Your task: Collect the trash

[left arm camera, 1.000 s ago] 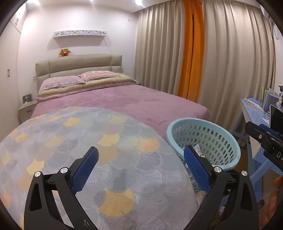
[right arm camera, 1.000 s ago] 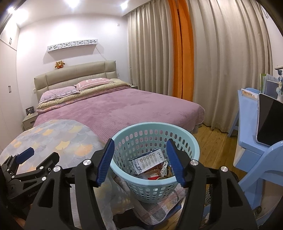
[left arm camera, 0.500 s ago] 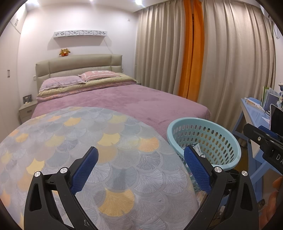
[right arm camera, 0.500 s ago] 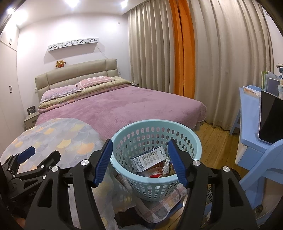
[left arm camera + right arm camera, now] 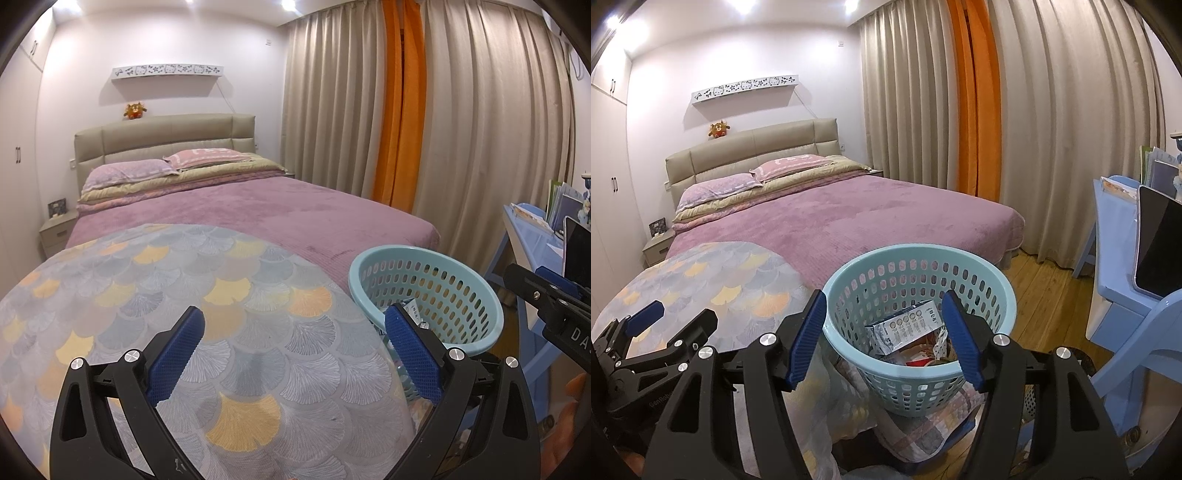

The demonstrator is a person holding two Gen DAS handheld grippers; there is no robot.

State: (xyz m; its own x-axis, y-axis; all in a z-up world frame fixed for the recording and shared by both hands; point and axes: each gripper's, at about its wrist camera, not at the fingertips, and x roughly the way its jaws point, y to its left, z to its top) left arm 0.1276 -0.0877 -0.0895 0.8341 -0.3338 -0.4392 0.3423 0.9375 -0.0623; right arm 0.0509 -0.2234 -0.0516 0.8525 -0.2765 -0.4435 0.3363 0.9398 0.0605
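Trash [image 5: 910, 328] lies in the blue basket [image 5: 964, 258] just beyond the right gripper [image 5: 882, 332], whose jaws are spread and empty.

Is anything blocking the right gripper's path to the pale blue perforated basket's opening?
Nothing visible: the right gripper is empty, jaws open, with the pale blue perforated plastic basket directly ahead, its top uncovered.

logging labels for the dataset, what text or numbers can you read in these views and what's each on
"DA", cut off by the frame edge: on the right gripper body, left wrist view.
"GenRob", partly hidden: on the left gripper body, right wrist view.
Print on the box in the basket: too small to read.
Pink pillow lettering: blurred.
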